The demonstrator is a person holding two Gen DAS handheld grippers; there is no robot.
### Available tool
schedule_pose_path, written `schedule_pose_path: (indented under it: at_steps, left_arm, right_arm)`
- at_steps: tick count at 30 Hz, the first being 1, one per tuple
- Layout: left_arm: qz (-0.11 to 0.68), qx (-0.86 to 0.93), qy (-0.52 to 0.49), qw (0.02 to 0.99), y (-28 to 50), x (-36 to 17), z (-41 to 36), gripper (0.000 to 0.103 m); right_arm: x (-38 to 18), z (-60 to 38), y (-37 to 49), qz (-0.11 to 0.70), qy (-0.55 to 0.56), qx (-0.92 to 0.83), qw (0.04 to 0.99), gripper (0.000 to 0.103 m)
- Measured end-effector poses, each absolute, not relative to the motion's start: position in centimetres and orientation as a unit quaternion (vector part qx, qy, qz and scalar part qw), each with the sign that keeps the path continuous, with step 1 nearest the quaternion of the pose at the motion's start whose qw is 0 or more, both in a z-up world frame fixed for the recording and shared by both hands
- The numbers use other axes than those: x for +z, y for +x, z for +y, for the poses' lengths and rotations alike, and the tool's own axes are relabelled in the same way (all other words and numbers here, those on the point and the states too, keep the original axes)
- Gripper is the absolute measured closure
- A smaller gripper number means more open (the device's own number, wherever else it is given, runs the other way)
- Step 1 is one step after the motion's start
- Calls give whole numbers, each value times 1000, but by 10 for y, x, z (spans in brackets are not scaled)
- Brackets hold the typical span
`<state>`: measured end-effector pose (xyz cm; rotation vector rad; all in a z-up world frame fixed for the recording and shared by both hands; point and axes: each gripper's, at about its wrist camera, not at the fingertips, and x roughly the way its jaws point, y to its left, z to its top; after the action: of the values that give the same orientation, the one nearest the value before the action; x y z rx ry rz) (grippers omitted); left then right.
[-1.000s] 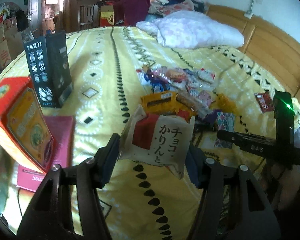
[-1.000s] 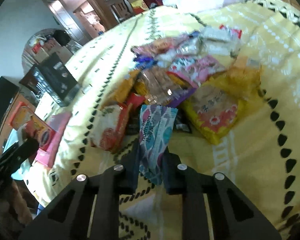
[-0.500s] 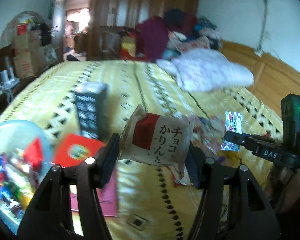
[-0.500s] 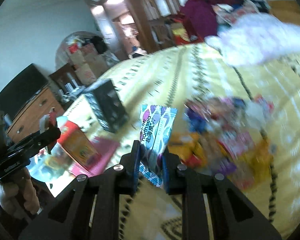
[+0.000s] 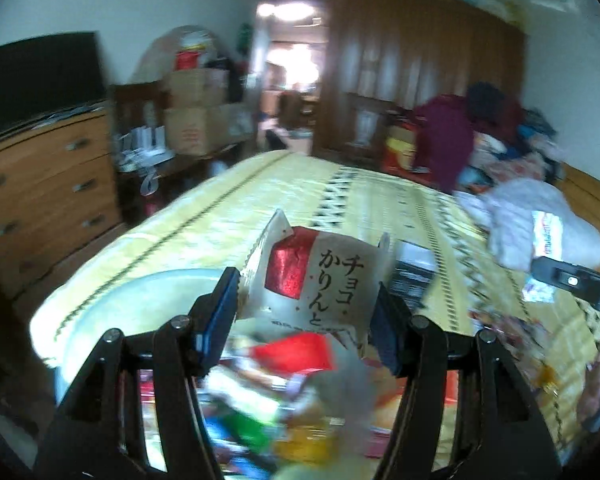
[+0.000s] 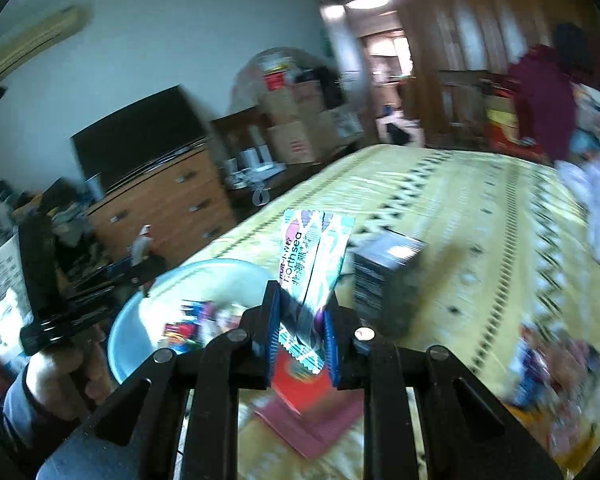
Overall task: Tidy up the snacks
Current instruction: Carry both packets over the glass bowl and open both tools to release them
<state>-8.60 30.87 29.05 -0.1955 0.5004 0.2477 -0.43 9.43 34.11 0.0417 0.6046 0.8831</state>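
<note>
Two packets in the air at once, one per hand, and I'm swinging both toward the drop-off. Biggest thing under me is the yellow patterned bedspread point(image 6: 460, 208), running away toward the wardrobe. On its near edge sits the pale blue round plastic bowl point(image 6: 148, 312), already holding a jumble of bright wrappers, blurred from the motion. Just beside it, further along the bed, stands a dark rectangular box point(image 6: 384, 280), and below my right fingers lies a flat red box point(image 6: 300, 384) on a pinkish booklet.

My left gripper point(image 5: 304, 320) is spread wide and clamped on the white-and-red pillow bag with Japanese lettering point(image 5: 316, 284), pinched by its two side edges, hanging right above the bowl's contents. My right gripper point(image 6: 300, 328) is nearly closed, squeezing the slim teal-and-purple "northsea" sachet point(image 6: 312, 264) upright by its lower end, near the bowl's rim but not yet over it.

I judge this the carry-and-deposit step. Next: left lets go first, since it's already over the bowl; then the right must travel left across the rim before releasing, keeping clear of my left hand point(image 6: 60, 372). That slim sachet could flutter wide, so drop it low.
</note>
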Motion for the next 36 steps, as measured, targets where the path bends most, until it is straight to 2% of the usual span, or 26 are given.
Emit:
schedule_pose_path:
  at_steps: [9, 15, 36]
  left_arm:
    - [294, 191, -120, 929, -74, 255, 356, 41]
    - [306, 202, -115, 923, -79, 245, 368, 41]
    - [316, 203, -121, 919, -81, 238, 386, 41]
  right_arm:
    - [332, 225, -12, 324, -24, 500, 803, 81]
    - [313, 268, -14, 342, -40, 518, 783, 81]
    - [298, 285, -10, 353, -45, 526, 773, 81]
